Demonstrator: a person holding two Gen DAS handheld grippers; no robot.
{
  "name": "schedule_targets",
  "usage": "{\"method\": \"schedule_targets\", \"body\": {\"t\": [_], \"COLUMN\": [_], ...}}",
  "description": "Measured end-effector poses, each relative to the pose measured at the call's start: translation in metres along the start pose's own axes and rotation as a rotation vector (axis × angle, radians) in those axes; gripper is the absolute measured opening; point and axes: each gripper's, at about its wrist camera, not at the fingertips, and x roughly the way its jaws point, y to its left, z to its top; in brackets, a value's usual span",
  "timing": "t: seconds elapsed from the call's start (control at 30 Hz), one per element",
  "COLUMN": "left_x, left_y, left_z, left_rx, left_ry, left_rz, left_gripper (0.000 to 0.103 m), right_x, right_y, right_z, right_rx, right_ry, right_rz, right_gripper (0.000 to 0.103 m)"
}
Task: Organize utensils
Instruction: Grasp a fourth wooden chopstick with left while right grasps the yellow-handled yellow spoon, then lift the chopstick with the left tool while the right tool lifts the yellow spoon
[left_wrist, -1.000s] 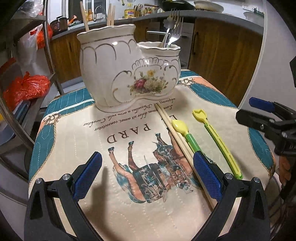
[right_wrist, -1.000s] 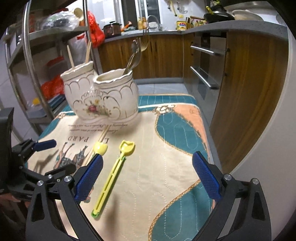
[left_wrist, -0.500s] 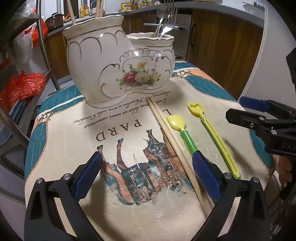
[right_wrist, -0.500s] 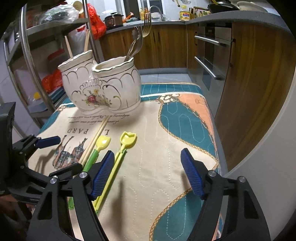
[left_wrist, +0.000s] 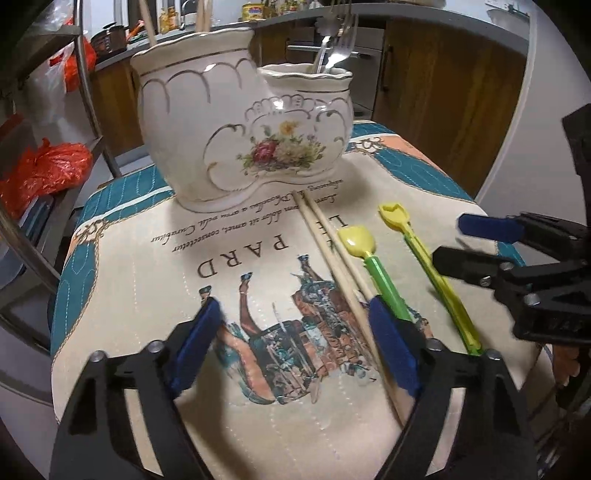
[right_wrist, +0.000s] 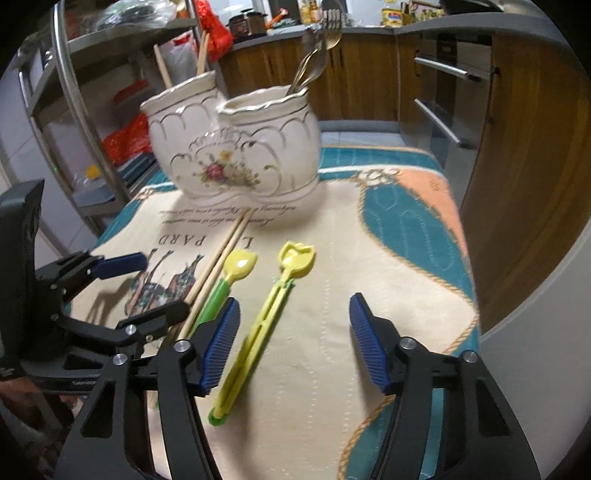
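Both jaws have just been narrowing yet grasp nothing: the left hand-held gripper (left_wrist: 291, 347) nears the chopsticks (left_wrist: 334, 262), the right hand-held gripper (right_wrist: 293, 341) straddles the fork (right_wrist: 271, 306), pickups seemingly imminent.

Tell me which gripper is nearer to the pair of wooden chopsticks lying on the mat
Left. The left gripper, jaws just narrowing, stands over the near end of the chopsticks, its one pad right by them. The right gripper hangs farther off, beyond the green-handled spoon, over the yellow fork.
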Motion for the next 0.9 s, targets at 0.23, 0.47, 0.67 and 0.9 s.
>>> {"method": "schedule_targets", "body": {"t": [0.23,0.47,0.67,0.9], "left_x": [-0.003,0.004,0.003,-0.003], "left_y": [-0.007,-0.013,-0.003,0.012], "left_z": [0.006,0.009,0.012,0.01], "left_rx": [0.046,0.053,0.048,0.079], "left_ry": [0.022,0.051,0.058,0.073], "left_rz": [0.013,-0.001,-0.031,-0.04], "left_gripper": [0.051,0.043,0.009,0.006], "right_x": [0.011,0.013,0.014,0.008], "right_y": [0.014,0.014,0.008,0.01], "right_z": [-0.002,0.002,0.003,0.003], "right_rx": [-0.051,-0.08,-0.089,-0.133], "right_ry": [0.049,0.052,0.045,0.033], "right_rz": [-0.004,-0.027,-0.034,-0.038], "right_gripper": [0.045,0.025,0.011,0.011]}}
